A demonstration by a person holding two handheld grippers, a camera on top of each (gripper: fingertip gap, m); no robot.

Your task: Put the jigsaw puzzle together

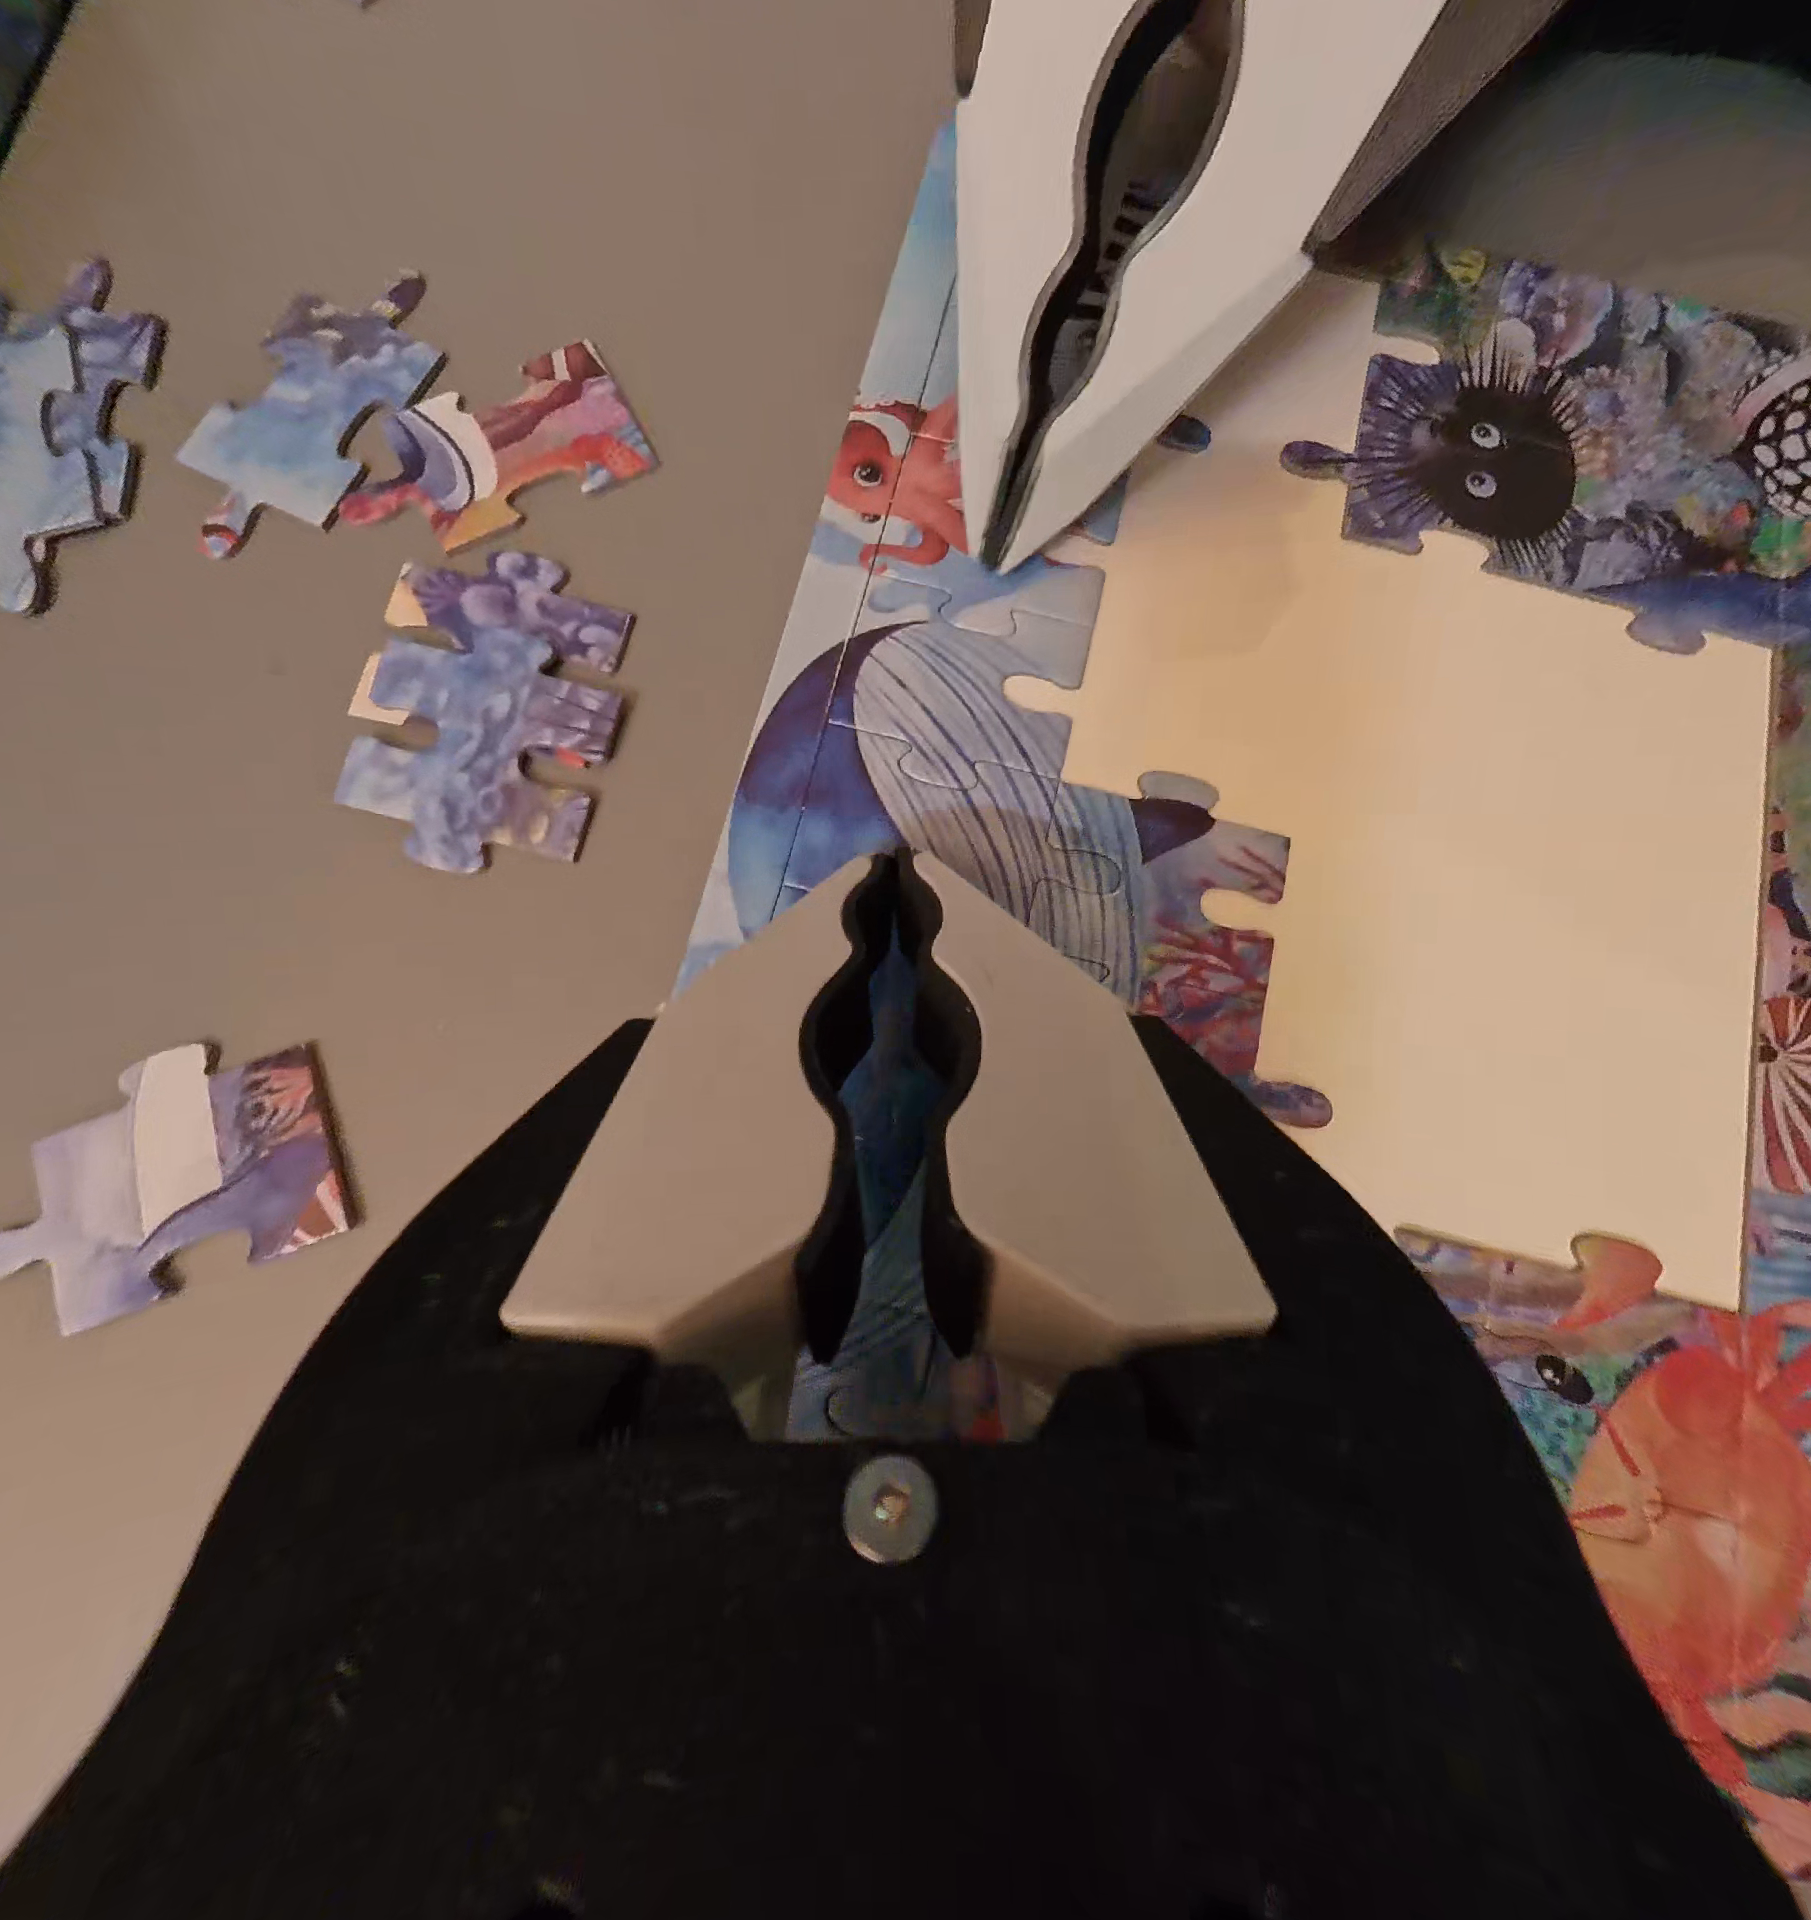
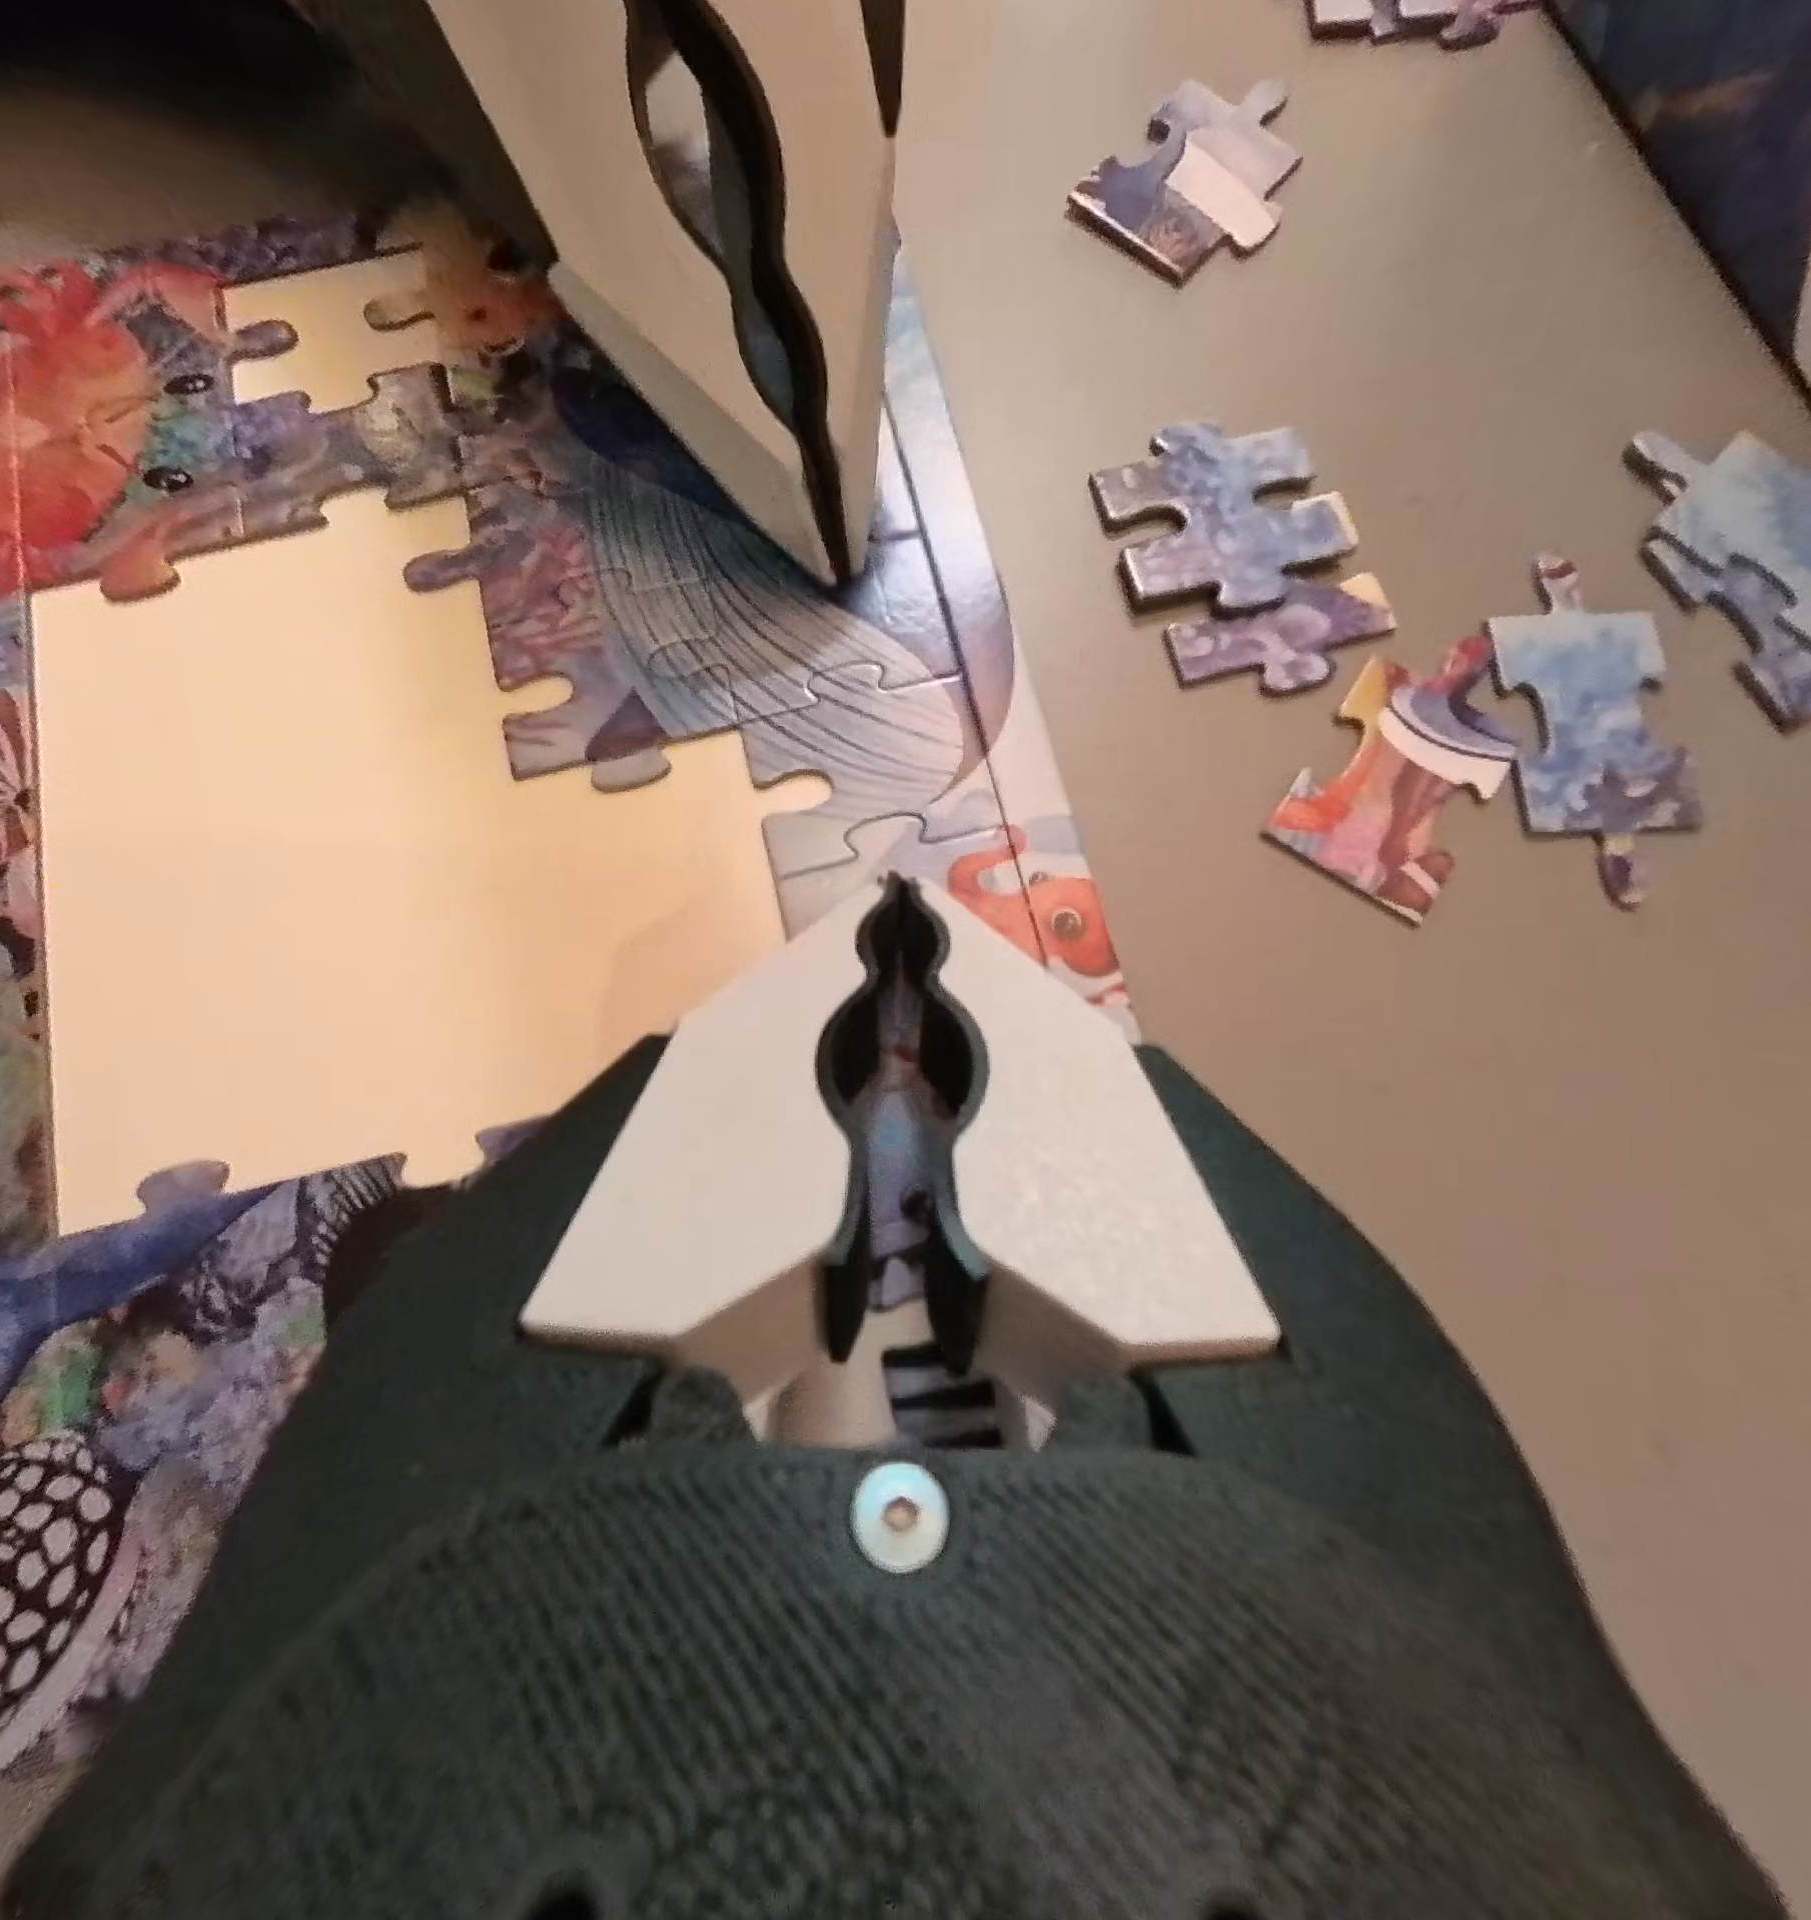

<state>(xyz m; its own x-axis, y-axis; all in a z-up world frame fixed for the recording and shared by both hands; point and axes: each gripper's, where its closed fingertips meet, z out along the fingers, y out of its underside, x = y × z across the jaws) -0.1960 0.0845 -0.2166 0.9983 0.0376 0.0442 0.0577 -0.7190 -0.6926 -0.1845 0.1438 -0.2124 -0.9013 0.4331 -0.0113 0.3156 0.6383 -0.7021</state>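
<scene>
L gripper [image 1: 896, 862] had its fingers pressed together w/ nothing between them, tip down on the whale part of the jigsaw puzzle [image 1: 994, 727], near its left edge. R gripper [image 2: 896, 883] was likewise closed and empty, tip on the pale blue pieces just beside the orange clownfish [image 2: 1067, 914]. In the left wrist view the R gripper came in from the far side, pointing back toward the L one; the two tips were on the same assembled strip, apart, w/ the whale's striped belly between them.

Puzzle sat partly done on the grey table [image 1: 257, 935]: left strip, far-right sea urchin section [image 1: 1472, 457] and near-right orange crab [image 1: 1690, 1538] were in place, while the middle was a bare cream backing board [image 1: 1400, 883].

Loose pieces lay on the table left of the puzzle, well apart from both grippers: a blue-purple piece [image 1: 485, 717], a light blue piece [image 1: 309, 405] touching a clownfish-stripe piece [image 1: 537, 447], a blue cluster [image 1: 28, 436] at far left, and a nearer piece w/ a white patch [image 1: 184, 1174]. Dark box edge [image 2: 1732, 187] showed at the far corner in the right wrist view.
</scene>
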